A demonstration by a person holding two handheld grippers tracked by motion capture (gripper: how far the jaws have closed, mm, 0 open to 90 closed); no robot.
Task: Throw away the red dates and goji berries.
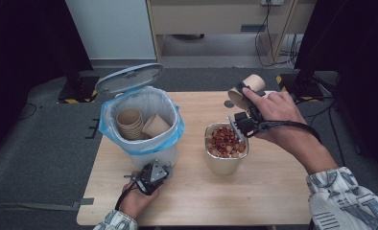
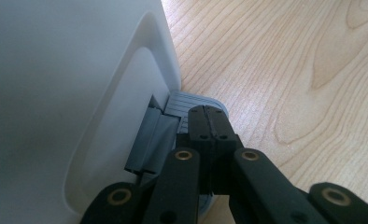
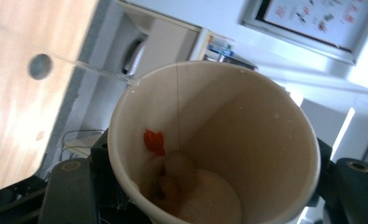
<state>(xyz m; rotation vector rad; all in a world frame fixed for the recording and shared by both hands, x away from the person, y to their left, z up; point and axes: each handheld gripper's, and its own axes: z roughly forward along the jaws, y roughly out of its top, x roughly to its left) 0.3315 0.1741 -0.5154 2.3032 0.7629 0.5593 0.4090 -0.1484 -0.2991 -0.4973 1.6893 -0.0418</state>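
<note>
A paper cup (image 3: pixel 215 144) sits clamped between the right gripper's (image 1: pixel 244 103) jaws, tilted above the food container (image 1: pixel 225 160).

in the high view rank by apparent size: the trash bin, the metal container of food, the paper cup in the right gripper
1. trash bin, clearly largest
2. metal container
3. paper cup, smallest, though partly hidden by the right gripper
</note>
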